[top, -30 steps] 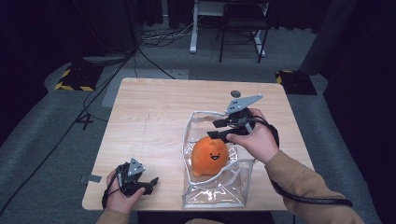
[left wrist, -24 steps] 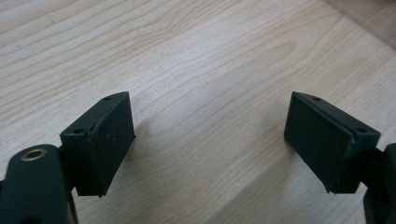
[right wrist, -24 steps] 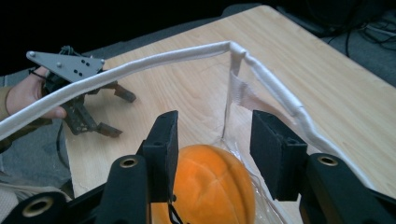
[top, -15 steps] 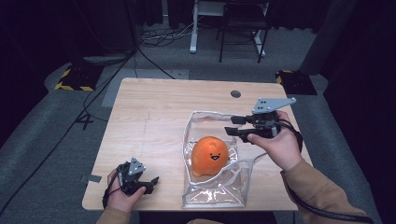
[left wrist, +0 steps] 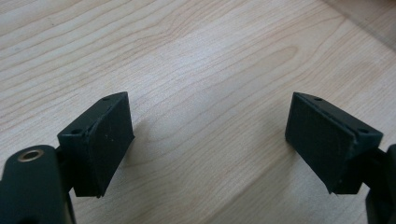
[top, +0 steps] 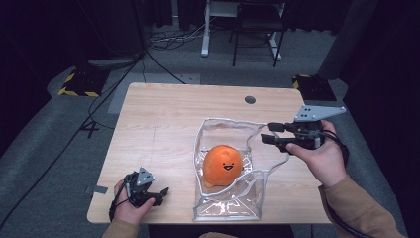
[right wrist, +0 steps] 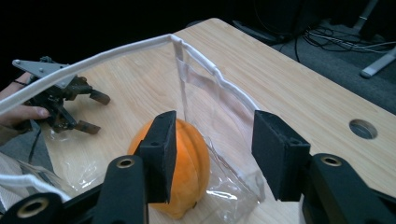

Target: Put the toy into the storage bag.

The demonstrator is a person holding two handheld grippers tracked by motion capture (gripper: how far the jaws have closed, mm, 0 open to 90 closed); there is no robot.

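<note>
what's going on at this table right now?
A person works with two handheld grippers. An orange plush toy with a smiling face sits inside a clear plastic bag with white trim on the wooden table. The right gripper is open beside the bag's rim, holding nothing. The left gripper rests open near the table's front edge.

Lab (floor cables (top: 163, 42), hazard tape (top: 74, 91))

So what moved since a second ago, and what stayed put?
The right gripper pulled back from above the orange plush toy toward the table's right edge, jaws open and empty. The toy stayed inside the clear bag. The left gripper stayed resting at the table's near left corner.
</note>
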